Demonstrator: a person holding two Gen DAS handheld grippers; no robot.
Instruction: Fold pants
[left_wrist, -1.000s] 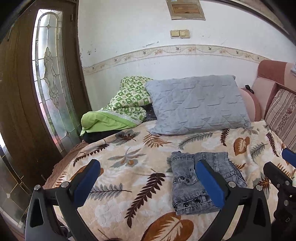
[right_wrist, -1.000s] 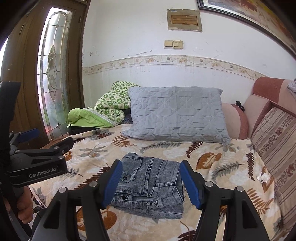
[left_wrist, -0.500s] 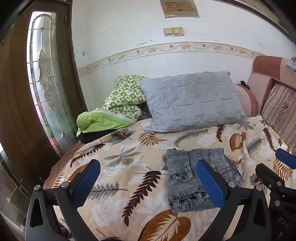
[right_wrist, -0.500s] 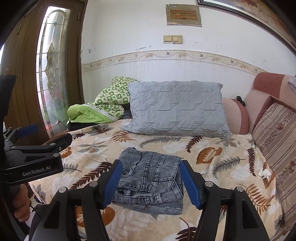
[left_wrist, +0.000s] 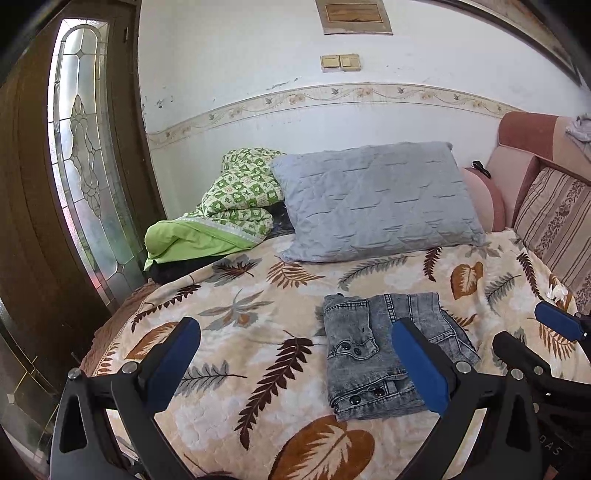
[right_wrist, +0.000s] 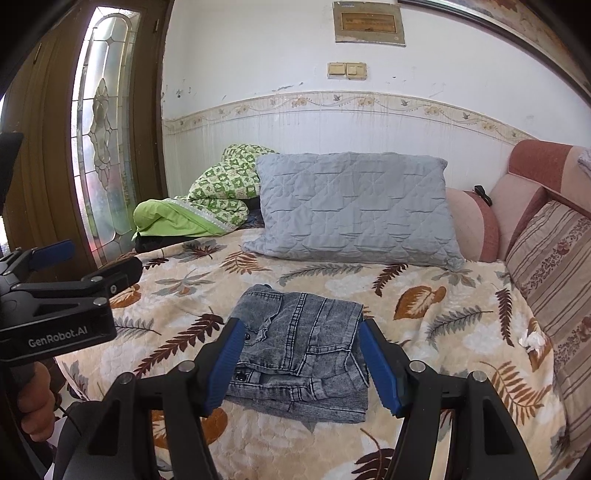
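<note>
Grey denim pants lie folded in a compact rectangle on the leaf-patterned bedspread; they also show in the right wrist view. My left gripper is open and empty, held above the bed, with the pants behind its right finger. My right gripper is open and empty, held back from the pants' near edge. Neither touches the pants. The left gripper shows from the side in the right wrist view, and the right gripper shows at the right edge of the left wrist view.
A grey quilted pillow leans at the head of the bed. A green blanket is bunched beside it by the glass-panelled door. A pink headboard and a striped cushion line the right side.
Both grippers have drawn back a little from the bed and stayed open. The folded pants have not moved.
</note>
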